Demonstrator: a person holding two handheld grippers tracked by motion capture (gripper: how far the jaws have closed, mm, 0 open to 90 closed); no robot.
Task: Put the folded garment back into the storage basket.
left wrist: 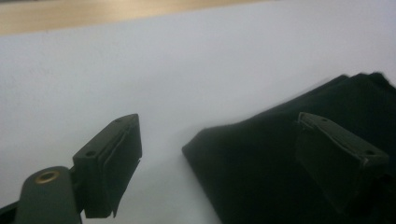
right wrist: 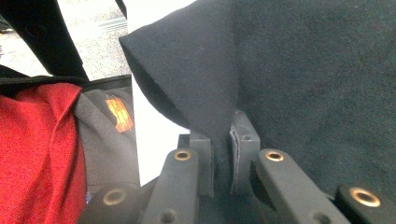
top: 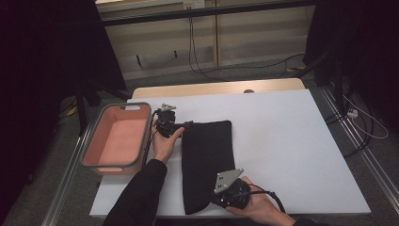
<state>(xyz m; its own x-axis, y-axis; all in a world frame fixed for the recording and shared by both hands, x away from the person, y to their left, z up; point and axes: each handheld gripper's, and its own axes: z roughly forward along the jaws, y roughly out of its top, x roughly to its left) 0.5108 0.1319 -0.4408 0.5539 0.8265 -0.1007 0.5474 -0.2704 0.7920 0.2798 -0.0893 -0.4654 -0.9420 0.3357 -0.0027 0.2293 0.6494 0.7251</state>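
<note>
A folded black fleece cloth (top: 208, 162) lies on the white table (top: 291, 141). The right gripper (right wrist: 223, 140) clamps its near corner; the left gripper (left wrist: 219, 154), jaws apart, straddles its far corner without pinching.

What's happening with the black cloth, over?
Right gripper shut on folded black cloth. Left gripper open at its far corner. Nothing in the way.

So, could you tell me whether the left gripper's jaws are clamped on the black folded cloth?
No, the left gripper stands open, jaws apart around the black folded cloth's corner.
</note>
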